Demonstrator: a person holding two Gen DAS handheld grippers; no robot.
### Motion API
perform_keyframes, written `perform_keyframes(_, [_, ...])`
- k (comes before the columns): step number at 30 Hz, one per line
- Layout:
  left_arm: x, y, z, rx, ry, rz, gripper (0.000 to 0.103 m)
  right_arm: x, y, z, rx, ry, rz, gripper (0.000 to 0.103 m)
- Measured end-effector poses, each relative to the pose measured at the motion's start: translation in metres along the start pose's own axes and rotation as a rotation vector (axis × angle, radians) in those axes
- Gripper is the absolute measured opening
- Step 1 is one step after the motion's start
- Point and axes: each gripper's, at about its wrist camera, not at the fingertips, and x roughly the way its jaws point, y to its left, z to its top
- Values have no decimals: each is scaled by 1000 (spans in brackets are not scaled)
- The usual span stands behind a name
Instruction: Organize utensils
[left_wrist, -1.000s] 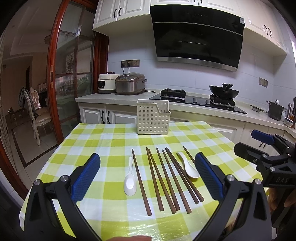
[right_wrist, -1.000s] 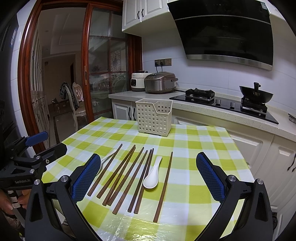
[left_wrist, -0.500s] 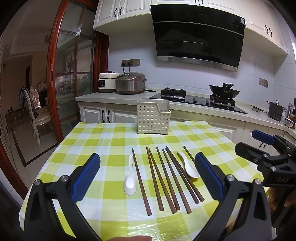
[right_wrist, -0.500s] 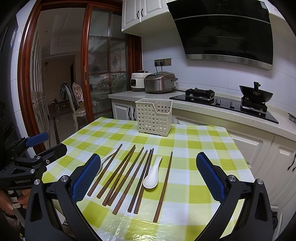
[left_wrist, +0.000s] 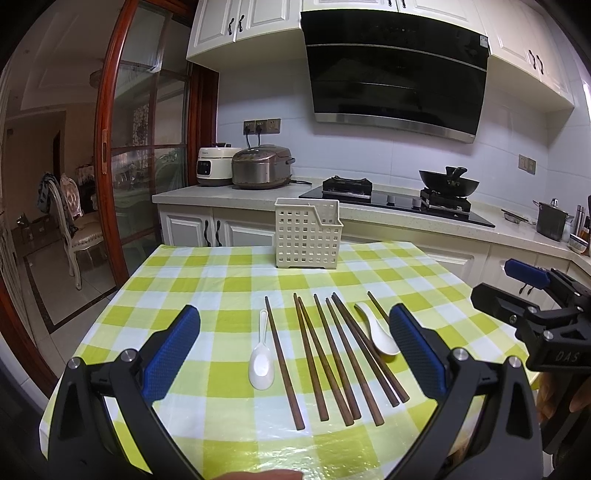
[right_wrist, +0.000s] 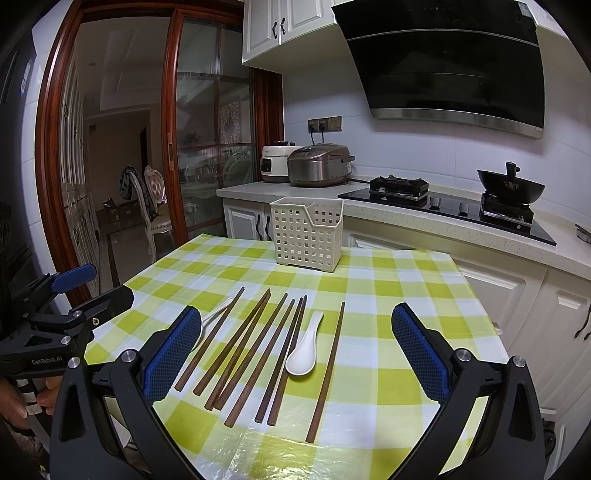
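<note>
Several dark wooden chopsticks (left_wrist: 334, 349) (right_wrist: 258, 350) lie side by side on the green-and-white checked tablecloth. Two white ceramic spoons rest among them: one (left_wrist: 261, 360) left of the row, one (left_wrist: 378, 332) (right_wrist: 304, 349) toward the right. A cream perforated utensil basket (left_wrist: 306, 234) (right_wrist: 306, 234) stands upright at the table's far edge. My left gripper (left_wrist: 295, 336) hovers open over the near side of the chopsticks, nothing between its blue pads. My right gripper (right_wrist: 295, 339) is likewise open and holds nothing. Each gripper appears at the side of the other's view.
Behind the table runs a kitchen counter (left_wrist: 258, 194) with two rice cookers (left_wrist: 262, 166), a gas hob and a black wok (left_wrist: 448, 182). A range hood hangs above. A glass sliding door (left_wrist: 147, 147) and a chair (left_wrist: 79, 229) are at the left. A pot (left_wrist: 552, 219) is far right.
</note>
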Motion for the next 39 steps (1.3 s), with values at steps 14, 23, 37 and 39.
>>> perform_keyframes(14, [-2, 1, 0, -1, -2, -2, 99, -2, 0, 2, 3, -1, -2, 97])
perform_keyframes(23, [-1, 2, 2, -8, -11, 2, 99, 2, -7, -4, 20, -5, -10, 97])
perform_keyframes(37, [26, 22, -6, -52, 60, 37, 99, 38, -24, -20, 64, 86, -38, 97])
perform_keyframes(39, [41, 30, -11, -85, 102, 47, 99, 50, -28, -24, 72, 114, -37, 97])
